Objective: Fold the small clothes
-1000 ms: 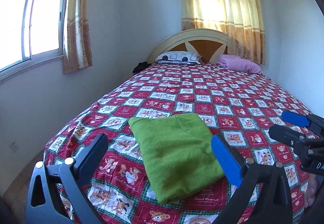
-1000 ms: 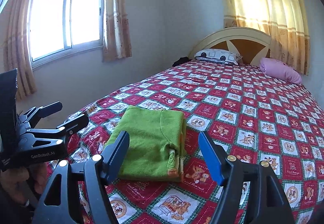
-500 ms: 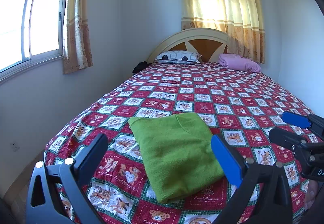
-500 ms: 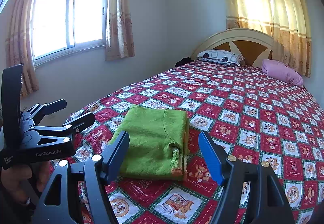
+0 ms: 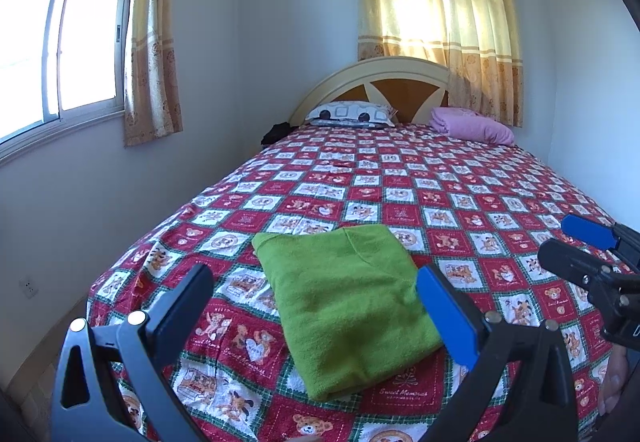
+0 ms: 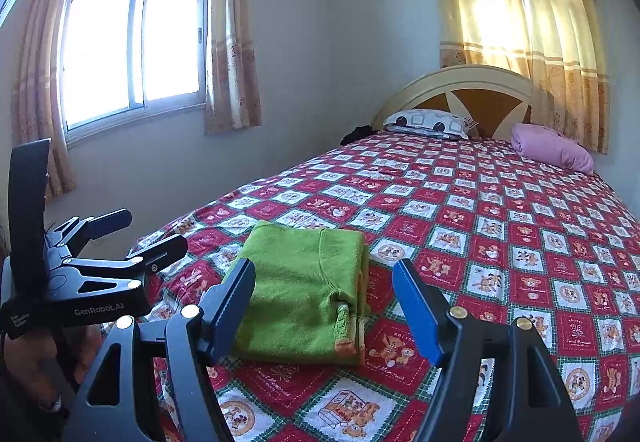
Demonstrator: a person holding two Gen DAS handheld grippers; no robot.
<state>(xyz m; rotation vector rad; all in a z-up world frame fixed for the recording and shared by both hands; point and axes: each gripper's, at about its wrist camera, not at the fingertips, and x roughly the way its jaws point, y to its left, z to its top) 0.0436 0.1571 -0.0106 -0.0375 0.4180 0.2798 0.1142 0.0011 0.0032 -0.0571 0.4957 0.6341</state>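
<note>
A green garment (image 5: 344, 302) lies folded into a neat rectangle near the foot of the bed (image 5: 460, 202); in the right wrist view the green garment (image 6: 304, 290) shows an orange-trimmed cuff at its near right edge. My left gripper (image 5: 316, 294) hangs above and short of it, open, nothing between its fingers. My right gripper (image 6: 324, 286) is open too, held off the cloth. Each gripper shows in the other's view: the right gripper (image 5: 576, 246) at the right edge, the left gripper (image 6: 140, 234) at the left.
The bed carries a red patchwork quilt (image 6: 500, 234). A patterned pillow (image 5: 350, 113) and a pink pillow (image 5: 472, 126) lie by the headboard (image 5: 396, 86). A wall with a window (image 6: 132, 50) runs close along the bed's left side. A hand (image 6: 36, 374) holds the left gripper.
</note>
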